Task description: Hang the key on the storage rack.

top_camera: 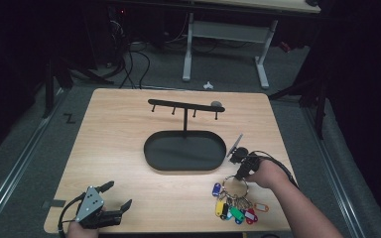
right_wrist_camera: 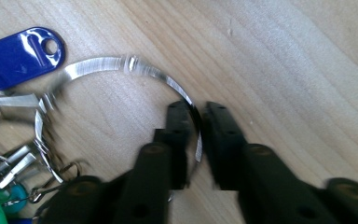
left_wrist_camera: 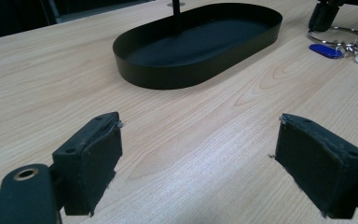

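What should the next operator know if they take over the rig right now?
Right gripper: jaws closed on the large silver key ring with coloured plastic tags, lying on the light wooden table at front right.
Left gripper: open, holding nothing, low over the table's front left corner.
Black metal stand with oval tray and hook bar: mid-table, hooks bare.
Done: ring gripped. Left: lift it and, probably, hang it on a hook.

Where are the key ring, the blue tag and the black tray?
key ring (right_wrist_camera: 103, 64), right gripper view, top of its metal loop.
blue tag (right_wrist_camera: 18, 56), right gripper view, middle of its flat face.
black tray (top_camera: 151, 159), high view, left rim.
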Available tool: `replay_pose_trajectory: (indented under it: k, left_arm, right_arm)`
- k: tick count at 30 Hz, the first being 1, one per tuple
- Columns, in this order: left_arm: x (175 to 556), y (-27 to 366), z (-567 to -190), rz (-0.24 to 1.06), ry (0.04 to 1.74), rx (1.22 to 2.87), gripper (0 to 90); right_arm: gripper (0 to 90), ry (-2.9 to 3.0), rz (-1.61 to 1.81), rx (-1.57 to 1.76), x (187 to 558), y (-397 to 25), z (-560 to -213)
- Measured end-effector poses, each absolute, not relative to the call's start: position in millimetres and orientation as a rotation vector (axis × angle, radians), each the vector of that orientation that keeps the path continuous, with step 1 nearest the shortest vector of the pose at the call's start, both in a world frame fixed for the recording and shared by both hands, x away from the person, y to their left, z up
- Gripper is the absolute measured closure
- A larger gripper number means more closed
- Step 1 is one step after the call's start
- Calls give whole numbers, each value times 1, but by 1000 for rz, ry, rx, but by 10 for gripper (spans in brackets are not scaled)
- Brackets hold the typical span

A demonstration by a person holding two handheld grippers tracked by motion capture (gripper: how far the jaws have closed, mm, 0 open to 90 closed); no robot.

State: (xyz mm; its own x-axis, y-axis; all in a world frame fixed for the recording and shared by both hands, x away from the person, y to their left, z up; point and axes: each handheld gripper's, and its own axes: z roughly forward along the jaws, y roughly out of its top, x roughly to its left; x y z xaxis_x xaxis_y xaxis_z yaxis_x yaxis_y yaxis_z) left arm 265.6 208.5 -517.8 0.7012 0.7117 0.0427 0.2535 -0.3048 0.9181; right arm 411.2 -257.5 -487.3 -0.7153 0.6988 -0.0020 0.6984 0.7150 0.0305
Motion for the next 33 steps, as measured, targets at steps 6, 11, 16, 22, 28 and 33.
replay_pose_trajectory:
  k: [6,11,16,22,28,33]
  left_arm:
    - [265,206,-518,551,744,1884,150]
    - [267,205,-518,551,741,1879,150]
    - [270,201,-519,542,731,1887,150]
    - [269,202,-517,548,724,1884,150]
    - [269,204,-517,544,732,1875,150]
    - [268,202,-517,546,724,1878,150]
  right_arm:
    - [857,2876,60,1254,410,-262,-487]
    - [857,2840,-12,1323,409,-268,-487]
    - [755,2829,10,1346,407,-272,-487]
    - [837,2871,18,1245,415,-259,-488]
    - [865,2890,-2,1200,413,-255,-487]
    - [868,2885,51,1209,412,-260,-487]
